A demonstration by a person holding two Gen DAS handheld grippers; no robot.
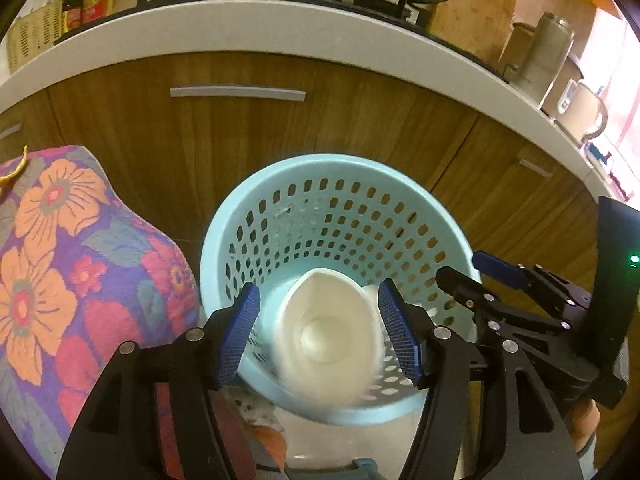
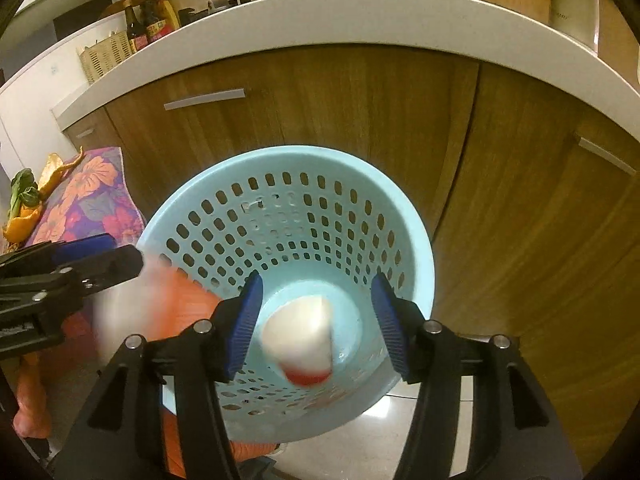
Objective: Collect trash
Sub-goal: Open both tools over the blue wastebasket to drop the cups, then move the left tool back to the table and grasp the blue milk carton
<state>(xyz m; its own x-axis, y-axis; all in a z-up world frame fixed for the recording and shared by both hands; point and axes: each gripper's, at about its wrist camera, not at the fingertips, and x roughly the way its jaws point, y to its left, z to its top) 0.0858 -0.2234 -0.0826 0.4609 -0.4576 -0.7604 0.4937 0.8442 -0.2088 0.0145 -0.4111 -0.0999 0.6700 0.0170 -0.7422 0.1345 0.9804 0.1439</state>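
Left wrist view: the left gripper (image 1: 318, 334) hung over a light blue perforated basket (image 1: 416, 216) on the floor in front of wooden cabinets (image 1: 320, 128). Its blue fingers (image 1: 240, 336) stood wide apart, touching nothing. Between them, blurred, a white paper cup (image 1: 328, 340) sat inside the basket's mouth. A floral cloth (image 1: 72, 264) lay just left of the basket; the right gripper (image 1: 480, 276) showed at the right, above the rim.

Right wrist view: the right gripper (image 2: 318, 326) also had its fingers (image 2: 390, 326) spread wide, empty. A blurred white cup with a red end (image 2: 300, 344) lay inside the basket (image 2: 416, 264). The left gripper (image 2: 96, 260) reached in from the left.
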